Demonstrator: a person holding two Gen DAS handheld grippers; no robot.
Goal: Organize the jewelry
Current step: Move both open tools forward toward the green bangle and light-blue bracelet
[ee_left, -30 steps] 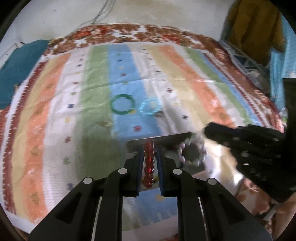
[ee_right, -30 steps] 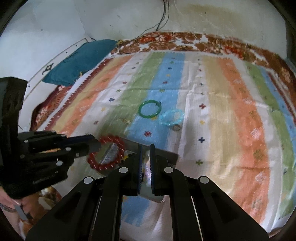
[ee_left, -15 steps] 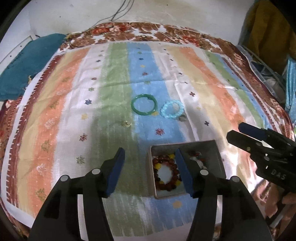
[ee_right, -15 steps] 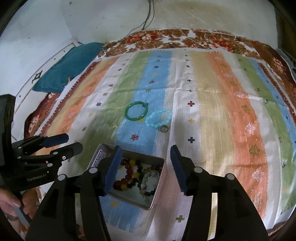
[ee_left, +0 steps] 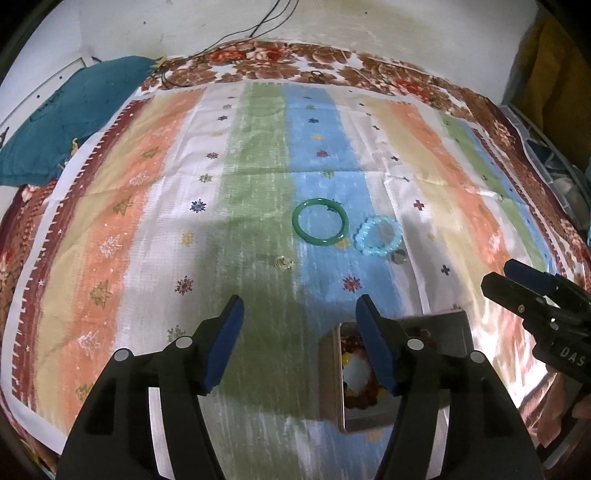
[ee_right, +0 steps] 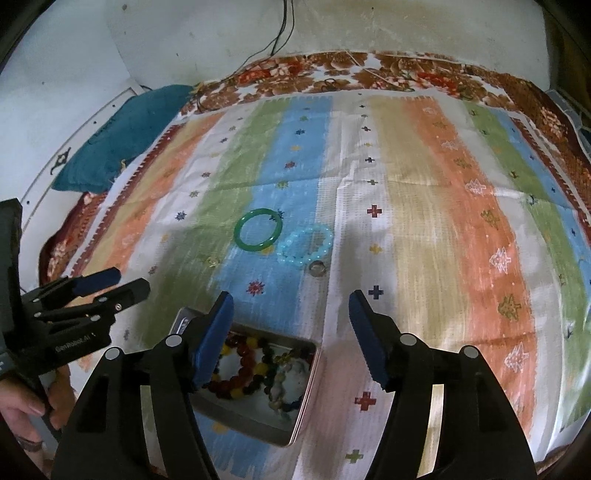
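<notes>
Tray of bracelets below left of open right gripper.

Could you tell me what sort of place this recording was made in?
Probably a bedroom at home: a striped cloth lies over a floral bedspread against a plain wall, with a teal pillow at the corner and cables running up the wall.

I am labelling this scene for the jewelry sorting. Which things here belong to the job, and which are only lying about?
Belong to the job:
- tin with beaded bracelets inside
- green bangle
- blue bracelet
- ring
- small gold piece
- left gripper and right gripper, both open and empty

Lying about:
- teal cushion
- wall cables
- striped cloth, only the work surface
</notes>
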